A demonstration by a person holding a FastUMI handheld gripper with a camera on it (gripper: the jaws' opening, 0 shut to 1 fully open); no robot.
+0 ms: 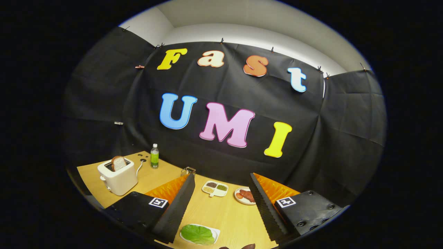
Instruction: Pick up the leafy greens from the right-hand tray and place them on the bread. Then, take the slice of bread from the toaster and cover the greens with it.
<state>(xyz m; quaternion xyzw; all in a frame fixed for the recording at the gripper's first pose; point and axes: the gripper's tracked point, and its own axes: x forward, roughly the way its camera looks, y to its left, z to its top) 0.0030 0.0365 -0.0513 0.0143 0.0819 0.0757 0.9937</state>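
Leafy greens (198,234) lie on a white tray (215,231) on the desk (228,212), low between the two fingers of the tool (220,180) and nearer the left one. The tool's fingers (176,207) stand wide apart with nothing between their ribbed pads, and they touch neither the greens nor the tray. Just past the greens, at the very bottom, a small dark brown thing (242,247) peeks in; what it is cannot be told. Ahead of the fingertips, on the bare wood, sits a white divided dish (215,188) with small heaps of dark, pale and green bits, and just beside it on the right a round white plate (245,195) with reddish slices, partly hidden by the right finger. Beyond the left finger stands a small wire thing (188,170). Farther off to the left is a white toaster (117,176) with a slice of bread (118,163) sticking upright out of its slot. Near it, toward the black cloth wall, stands a clear bottle (154,156) with a green label and white cap
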